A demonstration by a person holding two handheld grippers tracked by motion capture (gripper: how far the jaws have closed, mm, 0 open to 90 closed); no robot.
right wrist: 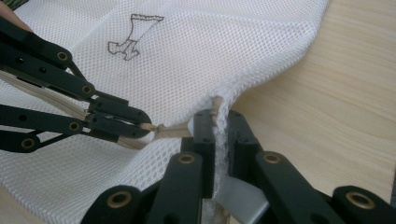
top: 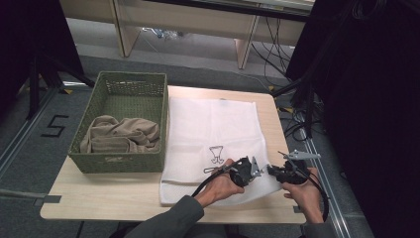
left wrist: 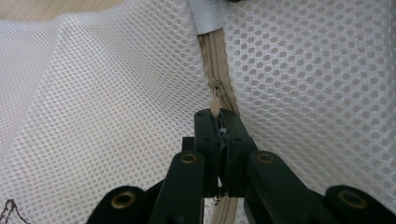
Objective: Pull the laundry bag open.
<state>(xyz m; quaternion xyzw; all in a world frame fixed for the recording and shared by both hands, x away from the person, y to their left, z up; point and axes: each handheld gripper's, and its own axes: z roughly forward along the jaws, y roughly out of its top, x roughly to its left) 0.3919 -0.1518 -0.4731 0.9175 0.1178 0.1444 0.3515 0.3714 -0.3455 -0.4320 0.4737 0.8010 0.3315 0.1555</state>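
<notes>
High view: mesh laundry bag flat on the counter, beside the basket. Left gripper view: your left hand-held gripper pinches the zipper pull. Right gripper view: your right hand-held gripper clamps the bag's corner.

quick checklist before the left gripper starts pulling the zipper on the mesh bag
1. Left gripper shut on the zipper pull: ok.
2. Right gripper shut on the mesh bag edge at the zipper's end: ok.
3. Zipper track ahead free of snagged mesh: ok.
4. Bag flat on the table: ok.
5. Basket with beige cloth apart from the bag's zipper edge: ok.
6. How far the zipper is open: cannot tell.
</notes>
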